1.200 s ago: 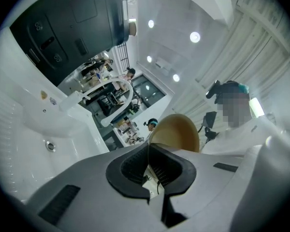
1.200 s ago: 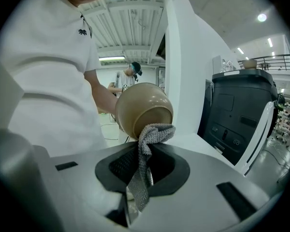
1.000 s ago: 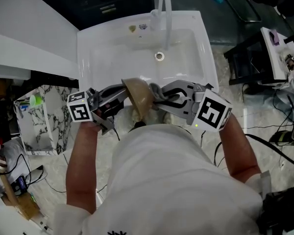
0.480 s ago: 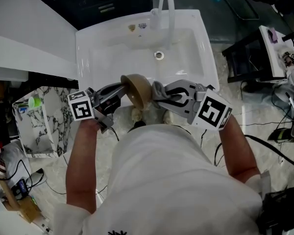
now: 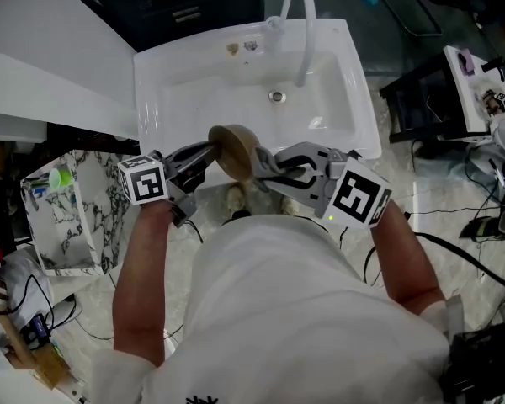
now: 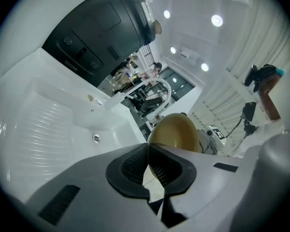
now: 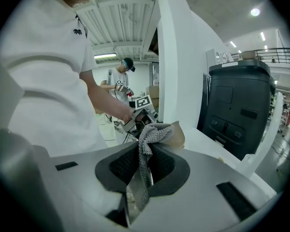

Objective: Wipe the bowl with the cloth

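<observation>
A tan bowl is held on edge over the sink's front rim. My left gripper is shut on its rim, and in the left gripper view the pads pinch the thin edge of the bowl. My right gripper is shut on a grey knitted cloth, which is pressed against the bowl's right side. In the right gripper view the cloth bunches beyond the jaws against the bowl. The left gripper shows behind it.
A white sink with a drain and a curved white faucet lies just beyond the bowl. A marbled box stands at the left. Cables and black stands are on the floor at the right.
The right gripper with the cloth has moved left and closer against the bowl. The bowl has tipped more upright and risen a little. The left gripper keeps its hold.
</observation>
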A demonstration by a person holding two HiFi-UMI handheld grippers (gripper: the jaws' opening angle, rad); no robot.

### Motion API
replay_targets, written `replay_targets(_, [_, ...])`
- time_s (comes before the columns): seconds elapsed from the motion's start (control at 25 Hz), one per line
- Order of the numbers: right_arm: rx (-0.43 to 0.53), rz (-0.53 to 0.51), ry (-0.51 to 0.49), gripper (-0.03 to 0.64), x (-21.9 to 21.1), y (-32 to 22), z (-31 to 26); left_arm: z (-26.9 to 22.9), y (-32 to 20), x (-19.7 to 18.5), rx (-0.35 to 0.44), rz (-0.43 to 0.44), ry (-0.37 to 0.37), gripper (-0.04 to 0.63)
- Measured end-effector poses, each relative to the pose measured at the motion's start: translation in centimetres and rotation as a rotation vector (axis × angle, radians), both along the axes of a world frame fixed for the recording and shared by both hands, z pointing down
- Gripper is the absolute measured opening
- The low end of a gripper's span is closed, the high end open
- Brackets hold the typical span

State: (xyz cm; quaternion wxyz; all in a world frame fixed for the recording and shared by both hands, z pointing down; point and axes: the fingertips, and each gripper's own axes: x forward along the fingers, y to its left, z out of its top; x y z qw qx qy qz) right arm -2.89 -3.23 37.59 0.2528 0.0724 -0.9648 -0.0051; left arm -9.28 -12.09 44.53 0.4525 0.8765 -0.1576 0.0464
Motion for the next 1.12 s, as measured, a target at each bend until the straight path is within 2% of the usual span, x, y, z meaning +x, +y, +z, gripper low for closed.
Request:
replay_targets(0.16, [0.014, 0.03, 0.001, 0.046, -1.0, -0.4, 0.0, 1.2, -1.0, -2.0, -0.019, -0.047, -0.064, 0.018])
replay_targets(0.32, [0.018, 0.115, -0.044, 0.046, -2.3, -1.4, 0.2, 3.0, -3.1, -5.3, -0.056, -0.151, -0.163, 0.018])
replay_targets(0.44, [0.036, 0.156, 0.007, 0.046, -2.5, -1.7, 0.8, 4.8, -4.9, -8.1, -0.103, -0.236, -0.26, 0.018])
replay_targets(0.64, [0.065, 0.278, -0.001, 0.046, -2.4, -2.9, 1.1, 7.9, -7.9, -12.3, -0.166, -0.356, -0.447, 0.018])
replay_targets(0.76, [0.063, 0.332, 0.005, 0.046, -2.5, -3.2, 1.4, 9.1, -9.7, -13.4, -0.18, -0.381, -0.511, 0.018])
replay_targets(1.12, [0.064, 0.459, 0.022, 0.046, -1.9, -3.2, 1.8, 13.0, -15.1, -14.2, -0.227, -0.414, -0.623, 0.018])
